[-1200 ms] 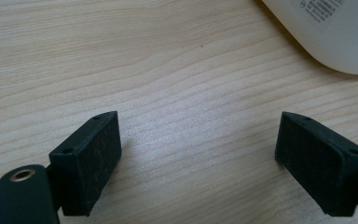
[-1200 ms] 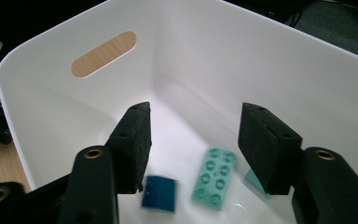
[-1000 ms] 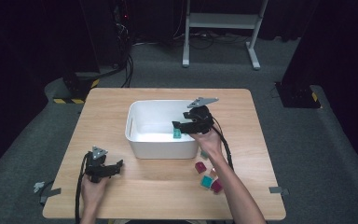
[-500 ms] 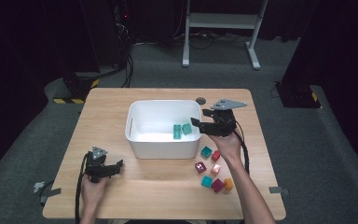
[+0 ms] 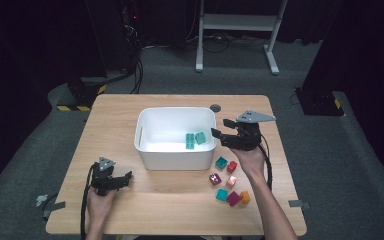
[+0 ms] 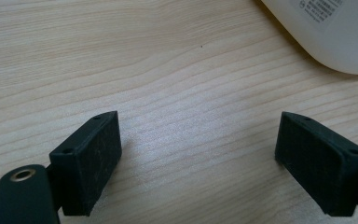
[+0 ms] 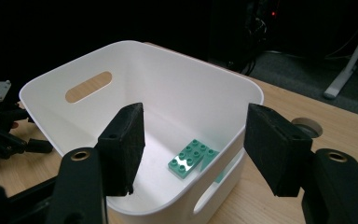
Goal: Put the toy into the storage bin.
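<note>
Right tool [image 5: 218, 128] has drawn back from over the white bin [image 5: 150, 150] toward its right rim, now hovering there, jaws spread wide and empty. Two green bricks [image 5: 195, 140] are lying inside the bin. Loose coloured blocks [image 5: 230, 181] are sitting on the worktop [image 5: 110, 115] beside it. Left tool [image 5: 125, 179] is resting low on the worktop, jaws wide.
</note>
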The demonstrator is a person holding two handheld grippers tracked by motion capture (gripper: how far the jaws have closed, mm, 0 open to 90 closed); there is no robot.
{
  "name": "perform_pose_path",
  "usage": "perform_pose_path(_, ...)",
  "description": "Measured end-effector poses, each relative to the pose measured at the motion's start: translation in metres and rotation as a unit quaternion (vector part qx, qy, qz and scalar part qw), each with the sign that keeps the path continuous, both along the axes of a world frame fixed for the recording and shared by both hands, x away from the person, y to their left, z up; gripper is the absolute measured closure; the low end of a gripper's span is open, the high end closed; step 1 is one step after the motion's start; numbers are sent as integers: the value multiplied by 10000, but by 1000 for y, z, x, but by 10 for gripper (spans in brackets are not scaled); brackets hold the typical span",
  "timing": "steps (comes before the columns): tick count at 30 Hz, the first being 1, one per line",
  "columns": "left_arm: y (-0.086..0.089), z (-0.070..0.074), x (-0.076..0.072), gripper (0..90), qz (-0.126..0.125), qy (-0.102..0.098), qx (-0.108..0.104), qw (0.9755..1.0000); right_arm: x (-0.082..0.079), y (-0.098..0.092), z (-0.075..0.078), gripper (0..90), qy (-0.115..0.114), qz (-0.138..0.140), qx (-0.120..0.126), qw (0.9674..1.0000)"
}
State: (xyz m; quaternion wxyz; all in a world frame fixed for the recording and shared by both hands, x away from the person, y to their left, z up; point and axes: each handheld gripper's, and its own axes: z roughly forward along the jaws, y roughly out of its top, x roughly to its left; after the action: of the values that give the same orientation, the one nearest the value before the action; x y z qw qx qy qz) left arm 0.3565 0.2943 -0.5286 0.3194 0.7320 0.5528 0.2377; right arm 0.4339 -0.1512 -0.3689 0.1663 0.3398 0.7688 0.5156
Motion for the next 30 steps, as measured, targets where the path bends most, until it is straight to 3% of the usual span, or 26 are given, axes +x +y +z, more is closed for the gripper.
perform_pose_path(16, 0, 0, 0, 144, -2, 3, 0, 10000, -20, -33, -15, 365, -267, -253, 228, 9991)
perform_pose_path(26, 0, 0, 0, 144, 11, -1, 1, 10000, -27, -53, -29, 341, -40, -472, 375, 9982)
perform_pose_path(30, 0, 0, 0, 144, 11, -2, 3, 10000, -30, -59, -36, 323, -16, -611, 301, 9977)
